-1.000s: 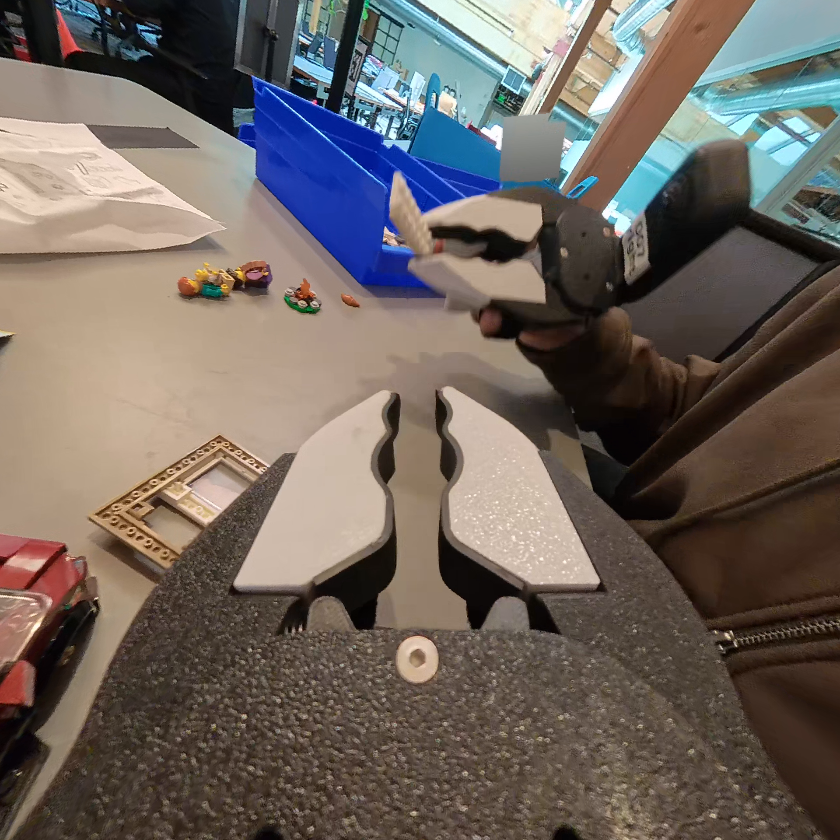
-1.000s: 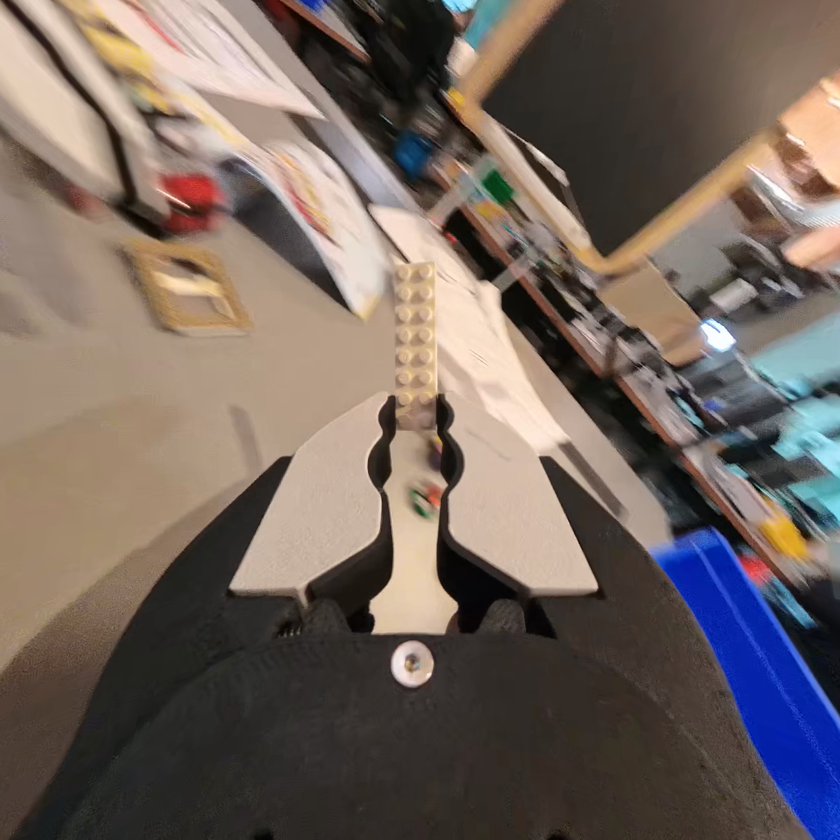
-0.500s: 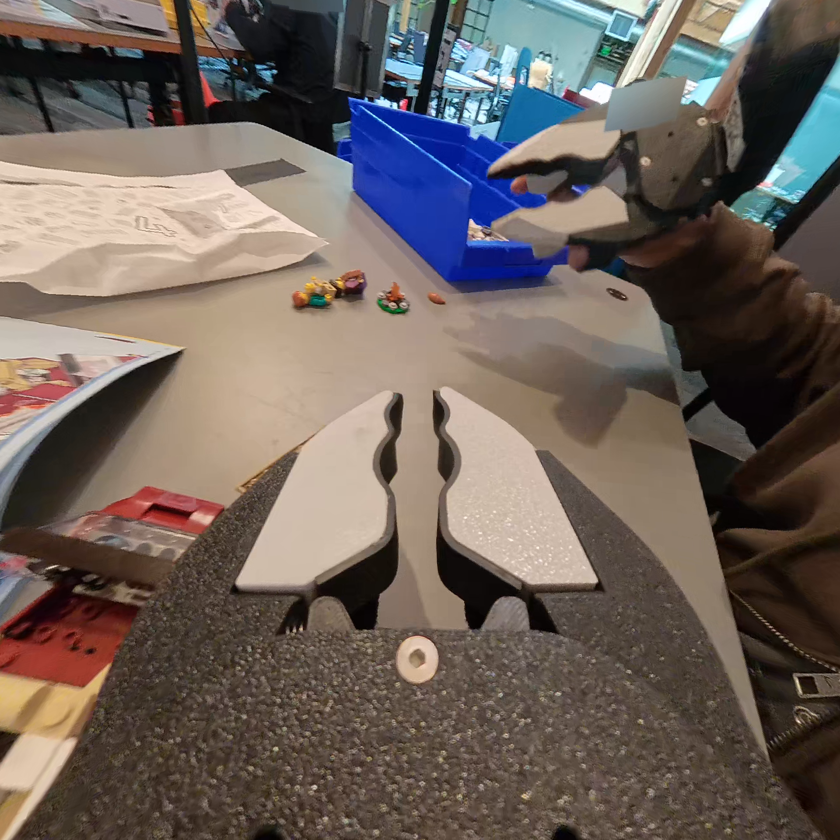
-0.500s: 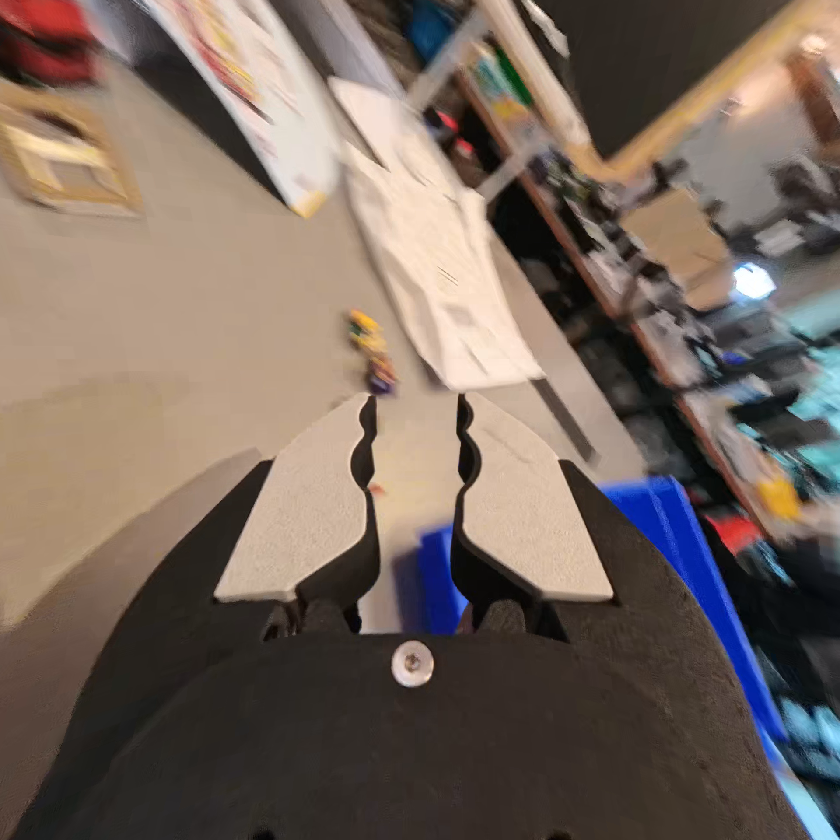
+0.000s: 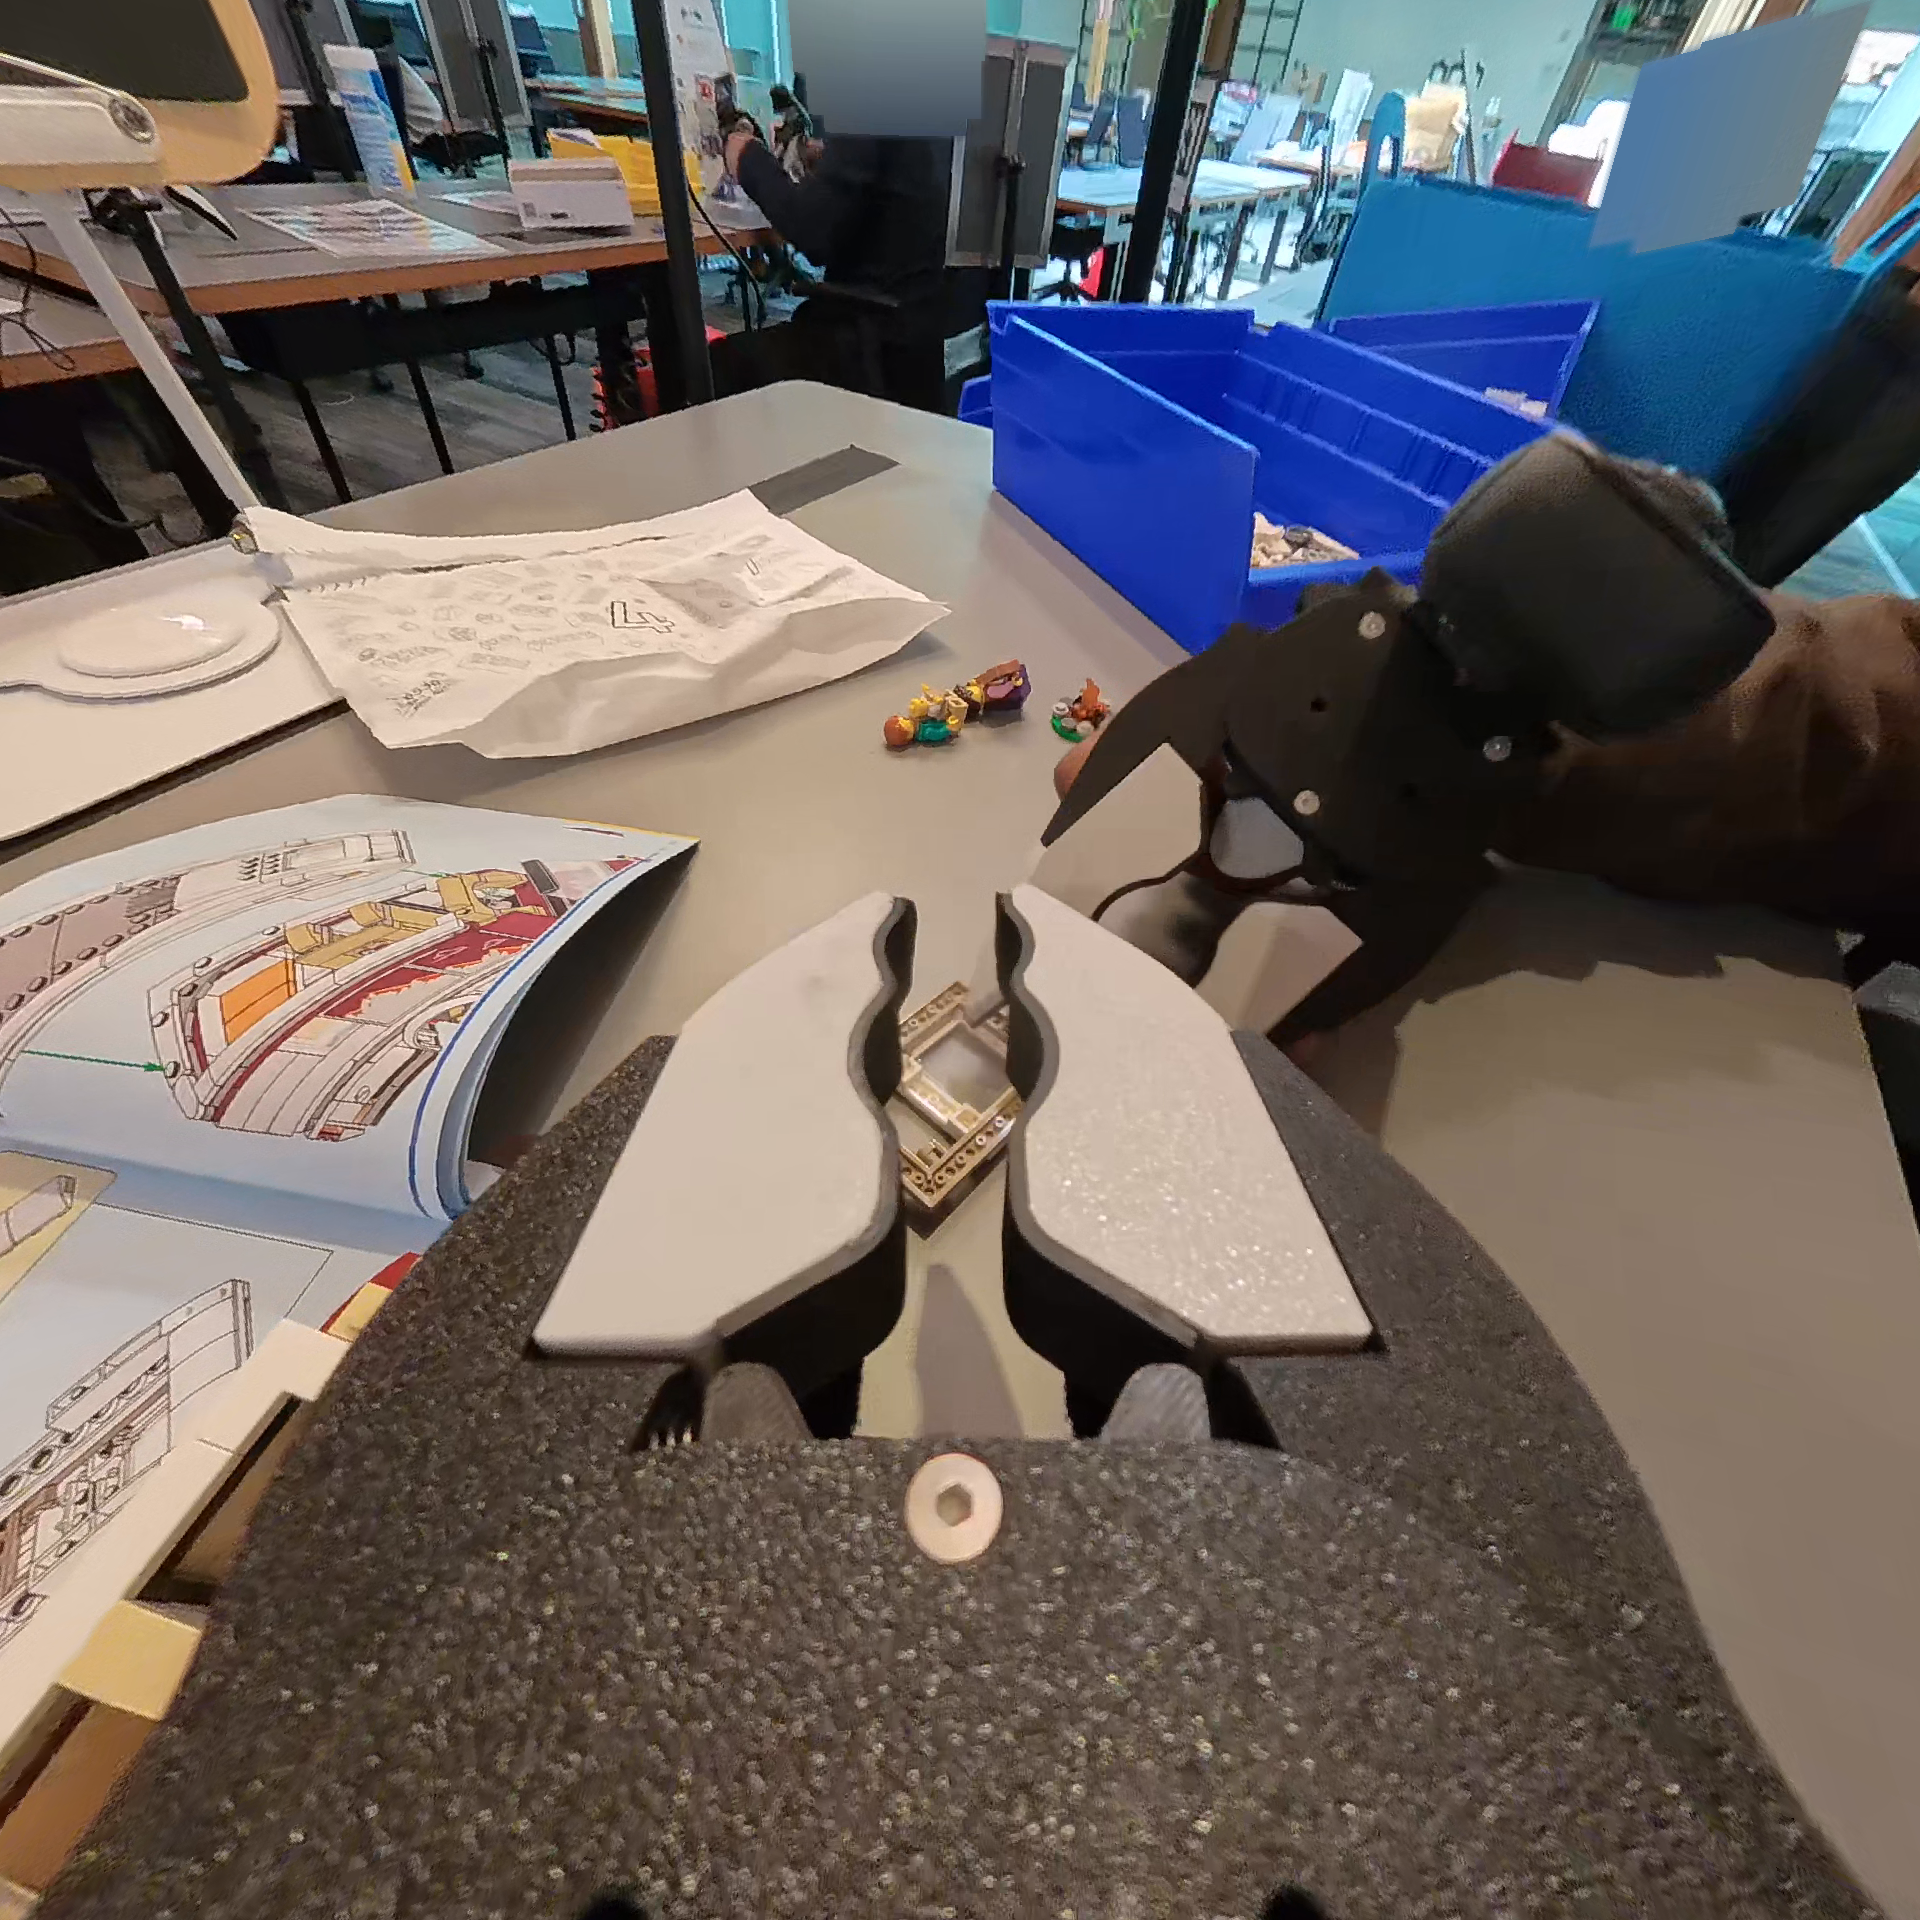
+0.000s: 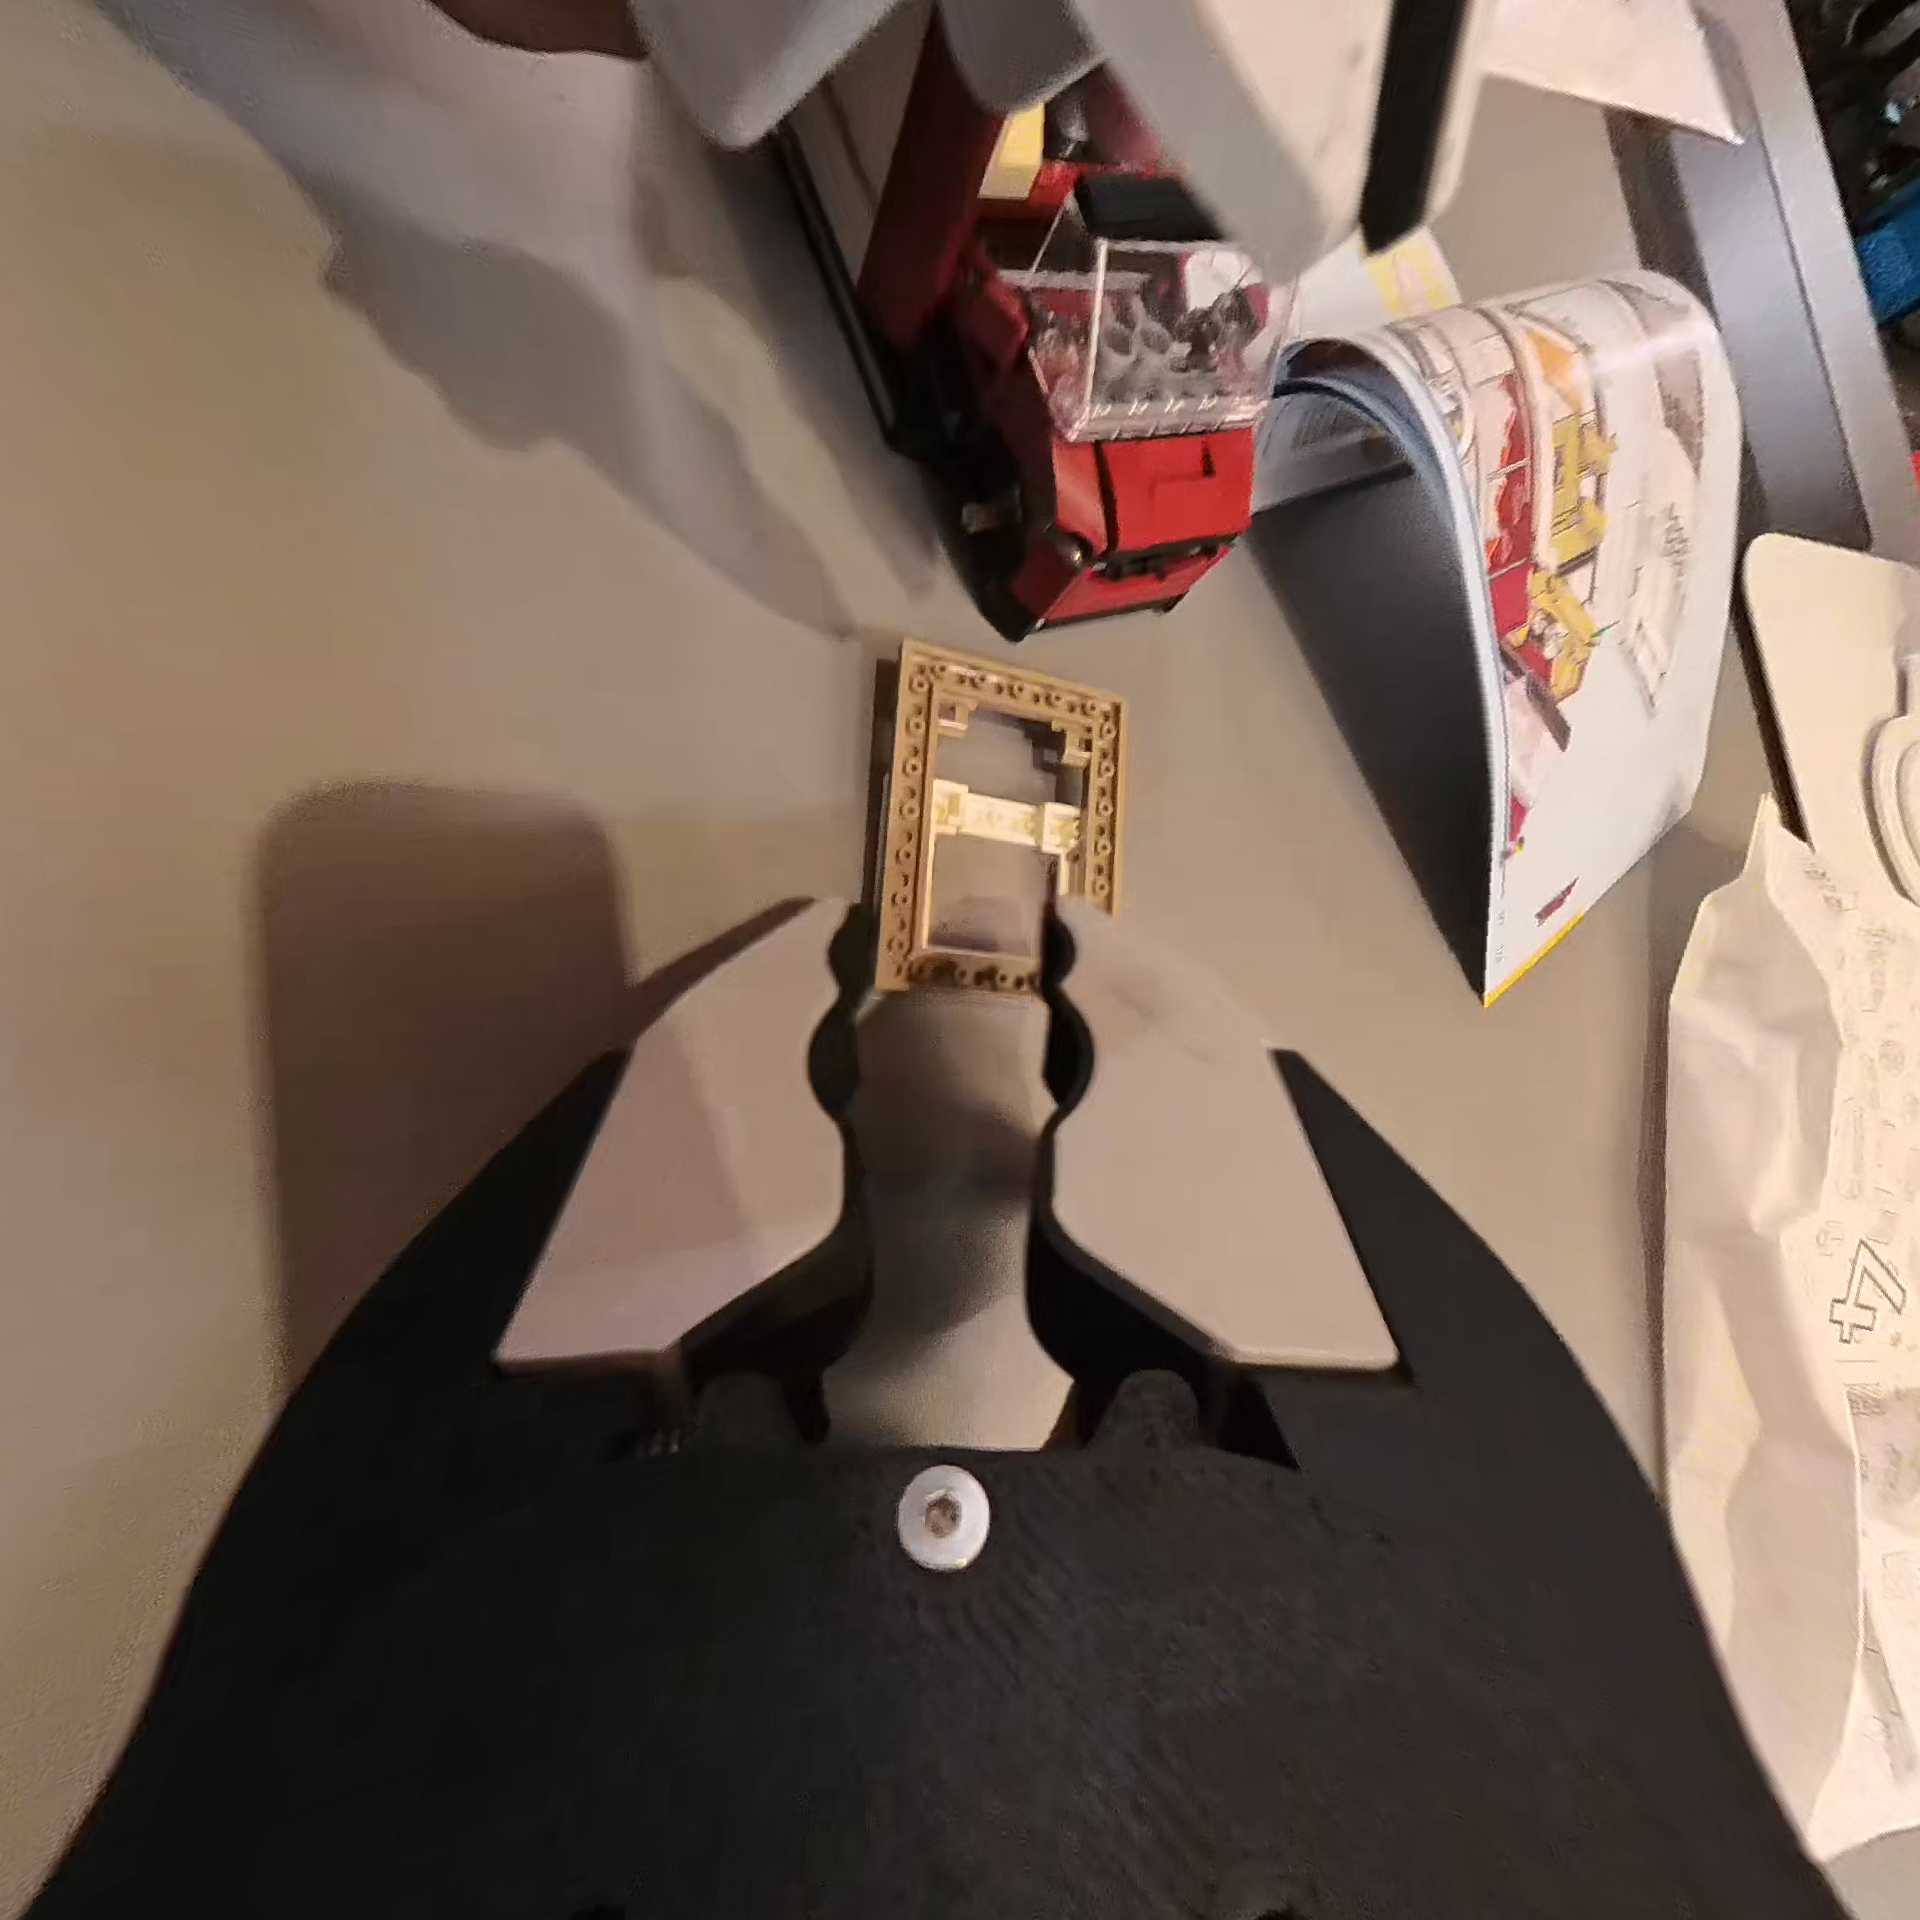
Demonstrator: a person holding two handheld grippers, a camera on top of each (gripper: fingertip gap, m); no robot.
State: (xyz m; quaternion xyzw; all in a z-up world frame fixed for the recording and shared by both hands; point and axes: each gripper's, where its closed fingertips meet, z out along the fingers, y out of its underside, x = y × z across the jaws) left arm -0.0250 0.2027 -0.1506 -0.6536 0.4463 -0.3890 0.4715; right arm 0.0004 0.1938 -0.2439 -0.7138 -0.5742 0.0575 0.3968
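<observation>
Right wrist view | right gripper [image 6: 954,951] parted, empty, over tan frame [image 6: 1000,821] | left gripper [image 5: 954,914] slightly apart, empty

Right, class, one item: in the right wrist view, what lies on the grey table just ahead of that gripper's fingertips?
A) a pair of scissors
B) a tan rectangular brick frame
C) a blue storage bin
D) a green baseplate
B: the tan rectangular brick frame lies flat on the grey table, its near edge at the right gripper, whose jaws stand apart.
</observation>
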